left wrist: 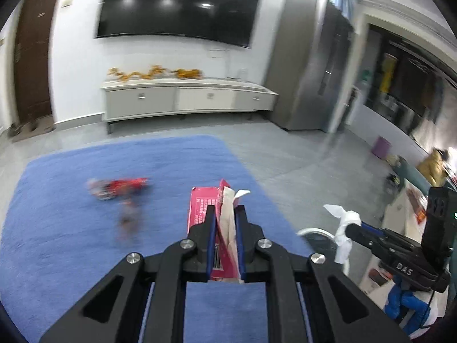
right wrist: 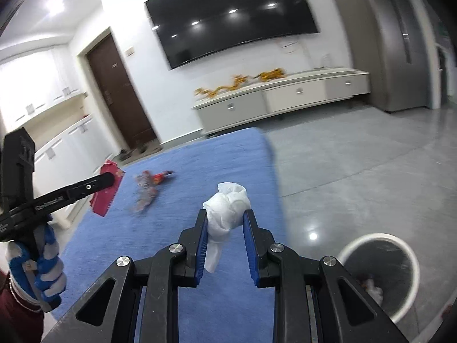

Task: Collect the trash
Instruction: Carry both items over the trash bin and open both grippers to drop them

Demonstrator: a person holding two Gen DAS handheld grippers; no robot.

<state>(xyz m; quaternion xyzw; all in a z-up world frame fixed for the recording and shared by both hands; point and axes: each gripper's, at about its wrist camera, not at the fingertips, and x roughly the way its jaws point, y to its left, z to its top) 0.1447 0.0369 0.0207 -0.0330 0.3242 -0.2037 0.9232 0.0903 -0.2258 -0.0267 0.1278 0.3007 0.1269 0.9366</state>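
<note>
With the left tool (left wrist: 225, 220) clamping the flattened red cardboard packet (left wrist: 201, 208) and the right tool (right wrist: 224, 223) pinching the crumpled white tissue (right wrist: 227, 207), centre each over the white-rimmed grey bin (right wrist: 411, 260) before letting go.

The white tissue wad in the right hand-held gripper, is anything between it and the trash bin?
Nothing visible blocks it. The tissue wad sits clamped in the right hand-held gripper, and the open white bin stands on bare grey floor, lower right in the right wrist view.
</note>
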